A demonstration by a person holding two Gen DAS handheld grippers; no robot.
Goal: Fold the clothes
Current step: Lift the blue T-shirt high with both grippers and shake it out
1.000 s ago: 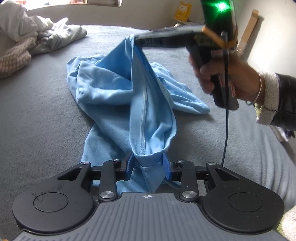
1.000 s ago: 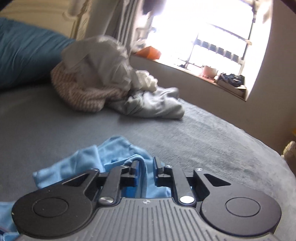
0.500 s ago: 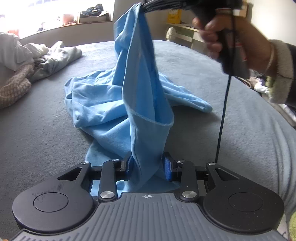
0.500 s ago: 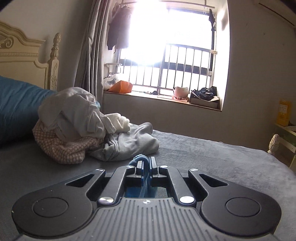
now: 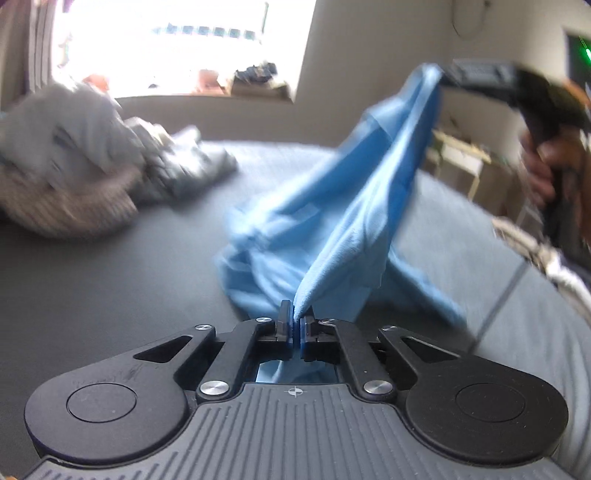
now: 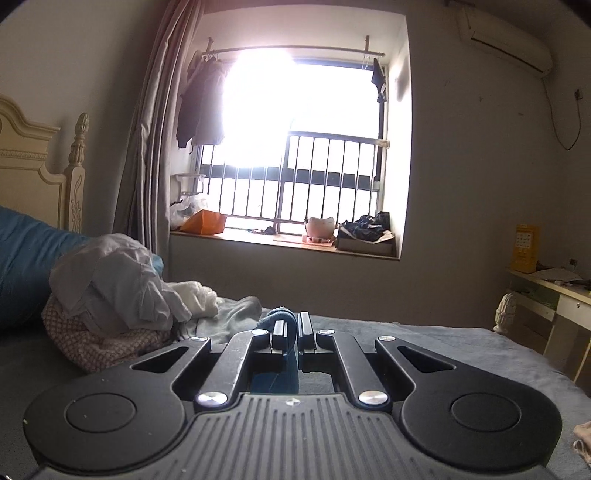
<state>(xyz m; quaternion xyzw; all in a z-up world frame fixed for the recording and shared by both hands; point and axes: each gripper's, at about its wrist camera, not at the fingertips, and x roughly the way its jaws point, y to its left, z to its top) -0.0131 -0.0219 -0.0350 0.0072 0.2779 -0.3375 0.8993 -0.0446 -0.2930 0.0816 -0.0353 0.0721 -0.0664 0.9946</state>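
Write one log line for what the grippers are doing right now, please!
left gripper: shut on blue shirt | right gripper: shut on blue shirt, raised | shirt partly on grey bed

A window (image 6: pixel 303 147) stood at twelve o'clock, a curtain (image 6: pixel 155 140) at ten, a headboard (image 6: pixel 40 170) at nine, an air conditioner (image 6: pixel 504 35) at one, a desk (image 6: pixel 554 291) at three.

A light blue garment (image 5: pixel 332 206) is pinched by the left tool (image 5: pixel 295 325) near and raised far right by the right tool (image 5: pixel 443 75) over the grey bed (image 5: pixel 110 295).
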